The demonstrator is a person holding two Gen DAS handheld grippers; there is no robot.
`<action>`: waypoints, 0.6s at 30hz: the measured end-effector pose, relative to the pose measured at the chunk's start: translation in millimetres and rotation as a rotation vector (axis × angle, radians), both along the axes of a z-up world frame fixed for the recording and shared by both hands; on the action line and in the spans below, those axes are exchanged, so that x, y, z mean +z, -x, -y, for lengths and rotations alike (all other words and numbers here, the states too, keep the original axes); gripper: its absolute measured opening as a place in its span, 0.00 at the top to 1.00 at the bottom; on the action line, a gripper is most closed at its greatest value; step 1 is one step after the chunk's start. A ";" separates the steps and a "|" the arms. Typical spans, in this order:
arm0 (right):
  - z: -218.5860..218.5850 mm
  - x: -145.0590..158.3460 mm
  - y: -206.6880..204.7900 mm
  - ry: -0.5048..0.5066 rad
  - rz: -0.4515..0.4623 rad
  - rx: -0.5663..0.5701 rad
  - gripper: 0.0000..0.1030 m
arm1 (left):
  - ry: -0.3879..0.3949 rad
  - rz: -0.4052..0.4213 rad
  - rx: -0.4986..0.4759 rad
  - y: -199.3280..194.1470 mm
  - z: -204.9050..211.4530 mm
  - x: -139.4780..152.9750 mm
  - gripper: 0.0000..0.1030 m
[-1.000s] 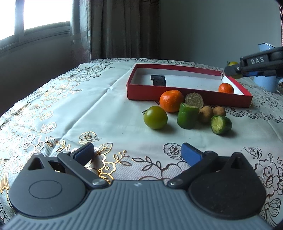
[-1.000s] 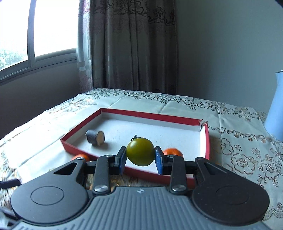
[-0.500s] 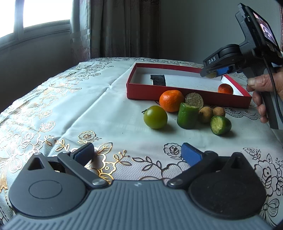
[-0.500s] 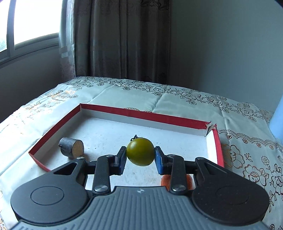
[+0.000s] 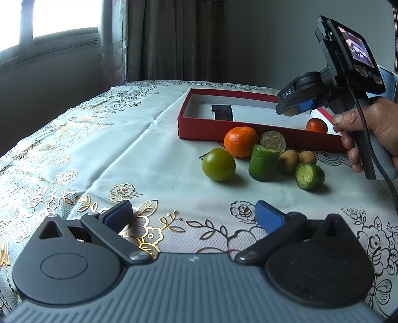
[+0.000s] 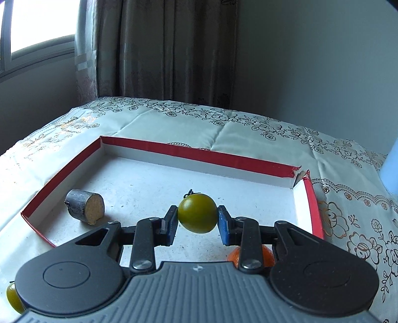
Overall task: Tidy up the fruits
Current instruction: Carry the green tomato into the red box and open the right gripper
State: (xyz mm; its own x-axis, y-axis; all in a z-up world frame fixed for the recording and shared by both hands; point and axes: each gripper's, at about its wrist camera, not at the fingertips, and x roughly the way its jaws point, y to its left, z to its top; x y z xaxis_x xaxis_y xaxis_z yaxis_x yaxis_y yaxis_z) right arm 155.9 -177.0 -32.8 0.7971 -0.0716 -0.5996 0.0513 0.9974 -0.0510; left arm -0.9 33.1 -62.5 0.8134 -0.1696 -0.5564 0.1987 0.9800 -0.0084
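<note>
My right gripper is shut on a green tomato and holds it above the white floor of the red box. In the left wrist view that gripper hangs over the box at its right end. A small orange and a dark cut piece lie in the box. In front of the box lie an orange, a green tomato, cucumber pieces and two brown longans. My left gripper is open and empty, low over the cloth.
The table has a white flowered cloth. A pale blue jug stands to the right of the box. A curtain and a window are behind. A hand holds the right gripper's handle.
My right gripper has moved forward and to the left over the box with the green tomato in it. My left gripper has not moved.
</note>
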 end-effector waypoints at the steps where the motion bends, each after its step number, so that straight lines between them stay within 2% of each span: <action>1: -0.1 -0.7 -0.4 0.002 -0.001 0.000 0.68 | 0.000 0.000 0.000 0.0 0.0 0.0 0.00; 13: 5.0 -11.8 -3.5 -0.010 -0.017 -0.007 0.67 | 0.000 0.000 0.000 0.2 -0.2 -0.1 0.00; 14: 5.3 -11.7 -2.9 -0.009 -0.017 -0.008 0.65 | 0.000 0.000 0.000 0.1 -0.2 -0.1 0.00; 18: 9.0 -6.3 2.7 -0.019 0.009 -0.020 0.40 | -0.003 0.000 0.002 0.7 -0.4 -0.5 0.00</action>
